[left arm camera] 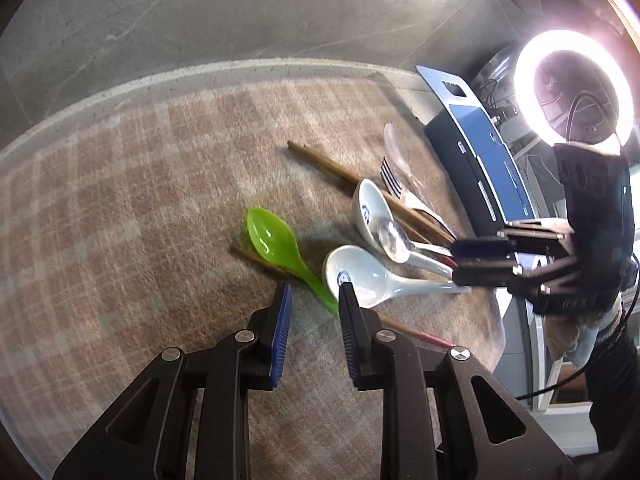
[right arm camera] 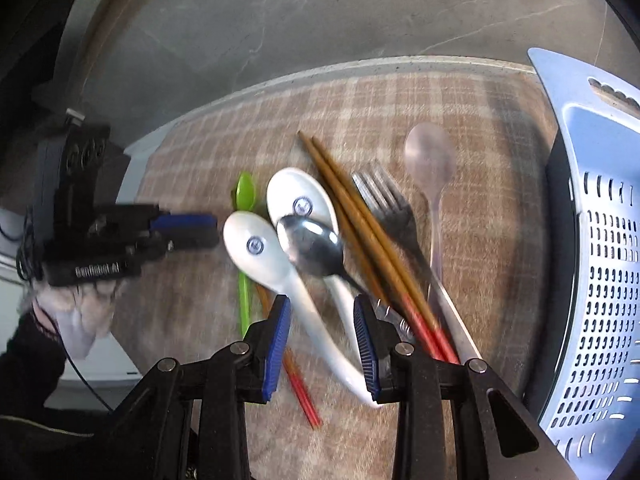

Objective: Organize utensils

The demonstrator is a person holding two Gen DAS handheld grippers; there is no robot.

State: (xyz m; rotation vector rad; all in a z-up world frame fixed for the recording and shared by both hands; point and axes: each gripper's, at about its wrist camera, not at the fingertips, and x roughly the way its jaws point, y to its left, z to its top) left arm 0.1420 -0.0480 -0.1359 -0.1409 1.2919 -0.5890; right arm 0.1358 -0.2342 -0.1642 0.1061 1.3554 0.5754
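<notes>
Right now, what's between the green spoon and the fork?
In the right wrist view, between the green spoon and the fork: two white soup spoons, a metal spoon and brown chopsticks.

Glossy ceramic spoons [right arm camera: 256, 248], shiny metal spoon [right arm camera: 312, 246] & fork [right arm camera: 384, 204], wood chopsticks [right arm camera: 352, 216], fuzzy matt cloth [right arm camera: 224, 136], plastic basket [right arm camera: 600, 240].

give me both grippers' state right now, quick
left gripper: open, holding nothing
right gripper: open, holding nothing
</notes>
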